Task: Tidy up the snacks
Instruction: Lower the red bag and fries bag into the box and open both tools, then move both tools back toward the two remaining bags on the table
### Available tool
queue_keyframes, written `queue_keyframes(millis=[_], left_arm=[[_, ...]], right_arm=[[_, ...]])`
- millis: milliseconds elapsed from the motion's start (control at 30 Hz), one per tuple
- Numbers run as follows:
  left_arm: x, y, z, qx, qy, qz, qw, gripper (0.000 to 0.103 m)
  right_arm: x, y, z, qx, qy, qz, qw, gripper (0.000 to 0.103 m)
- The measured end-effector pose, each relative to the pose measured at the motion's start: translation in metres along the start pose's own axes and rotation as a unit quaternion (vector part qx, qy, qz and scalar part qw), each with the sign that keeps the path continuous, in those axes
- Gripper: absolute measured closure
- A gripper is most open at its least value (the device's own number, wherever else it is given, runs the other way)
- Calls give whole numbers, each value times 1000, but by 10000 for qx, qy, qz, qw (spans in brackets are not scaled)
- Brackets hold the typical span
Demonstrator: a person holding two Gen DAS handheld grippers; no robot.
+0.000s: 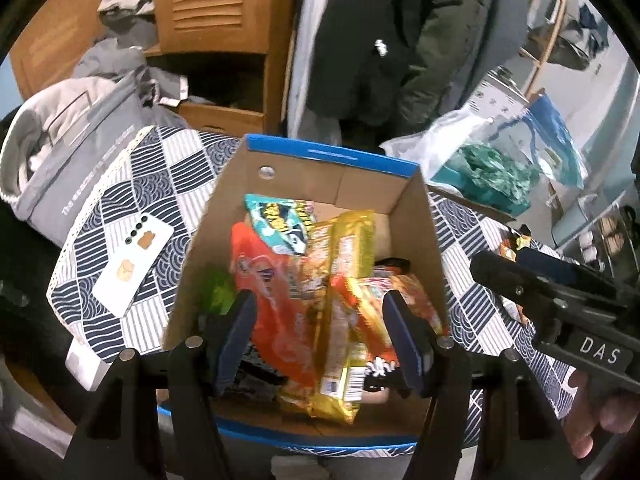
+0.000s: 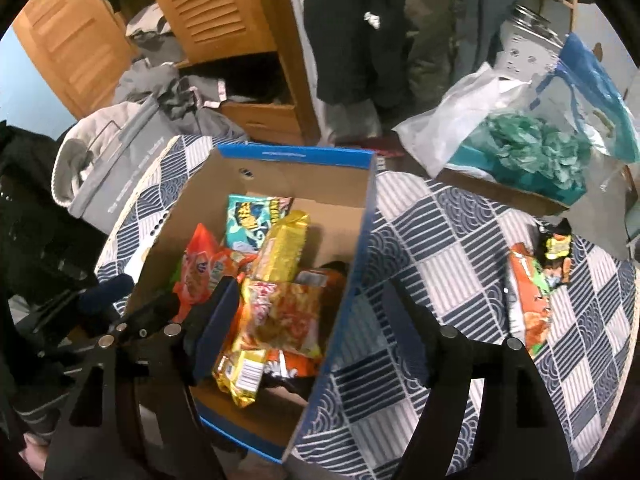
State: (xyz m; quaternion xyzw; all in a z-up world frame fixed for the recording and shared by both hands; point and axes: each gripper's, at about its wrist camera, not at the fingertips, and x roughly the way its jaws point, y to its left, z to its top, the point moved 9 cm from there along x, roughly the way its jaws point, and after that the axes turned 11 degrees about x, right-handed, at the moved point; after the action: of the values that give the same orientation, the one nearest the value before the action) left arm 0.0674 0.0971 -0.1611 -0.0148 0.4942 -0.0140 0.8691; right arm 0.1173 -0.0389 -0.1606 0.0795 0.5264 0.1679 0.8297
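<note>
Brimming cardboard box (image 1: 416, 216), bright crinkled snack packets (image 1: 344, 280)

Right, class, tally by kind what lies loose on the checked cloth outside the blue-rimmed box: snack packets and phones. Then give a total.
Snack packets: 2, an orange packet and a black-and-yellow packet
Phones: 1, a white phone
Total: 3

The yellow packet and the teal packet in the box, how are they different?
The yellow packet is long and narrow; the teal packet looks wider and squarer. The yellow packet is shiny gold with red print, while the teal packet has a bold yellow-and-black design. The yellow packet lies on top of the pile and overlaps the teal packet, which sits behind it toward the far wall. Both are snacks inside the box.
</note>
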Motion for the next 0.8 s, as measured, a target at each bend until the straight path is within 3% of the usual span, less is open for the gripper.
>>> queue_keyframes(millis=[533, 800], left_arm=[[2, -65, 12, 441, 34, -191, 9988, 35], [11, -107, 23, 545, 145, -377, 9977, 31]], right_arm=[[-29, -65, -4, 373, -173, -219, 9989, 28], [-39, -116, -2, 642, -224, -454, 9967, 27]])
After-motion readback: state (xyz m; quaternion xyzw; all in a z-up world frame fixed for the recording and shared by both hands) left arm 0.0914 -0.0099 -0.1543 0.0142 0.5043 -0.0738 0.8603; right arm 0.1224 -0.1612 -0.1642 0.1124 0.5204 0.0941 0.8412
